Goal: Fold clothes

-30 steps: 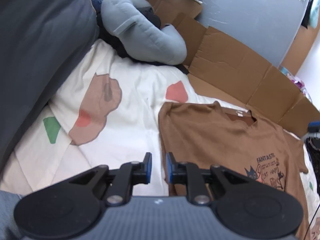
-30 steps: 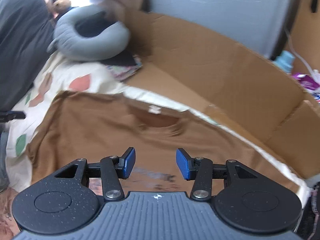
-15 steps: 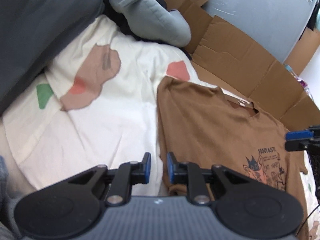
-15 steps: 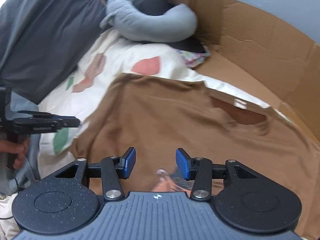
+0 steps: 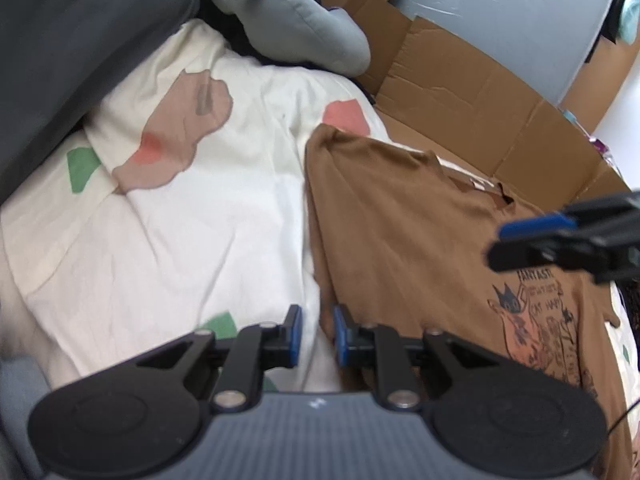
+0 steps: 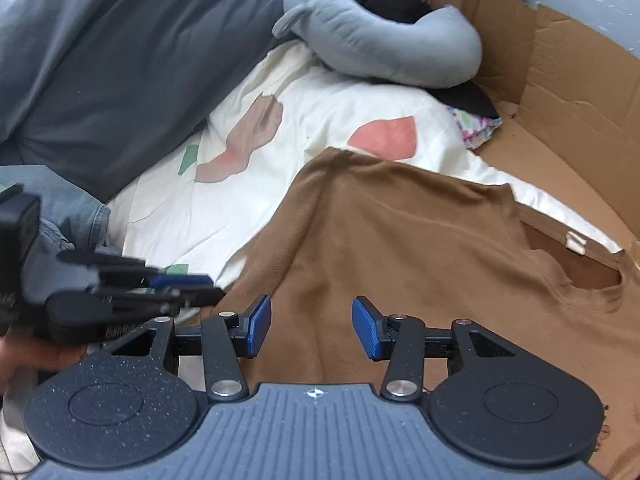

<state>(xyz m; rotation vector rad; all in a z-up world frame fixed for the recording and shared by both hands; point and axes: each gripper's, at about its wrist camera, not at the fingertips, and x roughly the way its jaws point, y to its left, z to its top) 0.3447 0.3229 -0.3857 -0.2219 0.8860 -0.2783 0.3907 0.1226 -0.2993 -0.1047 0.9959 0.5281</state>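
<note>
Both wrist views look down and forward from close above the bedding, sharing the brown T-shirt and grey pillow.

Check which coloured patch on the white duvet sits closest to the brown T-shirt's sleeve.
The coral-red patch, just above the brown T-shirt sleeve tip, almost touching it. The large tan patch and green patch lie well to the left on the duvet.

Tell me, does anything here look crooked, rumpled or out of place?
The brown T-shirt isn't lying flat: its left edge is bunched into folds by the left gripper, and it hangs partly off the white quilt onto the cardboard. A loose tag sticks up at the collar. Nothing looks torn or spilled.
</note>
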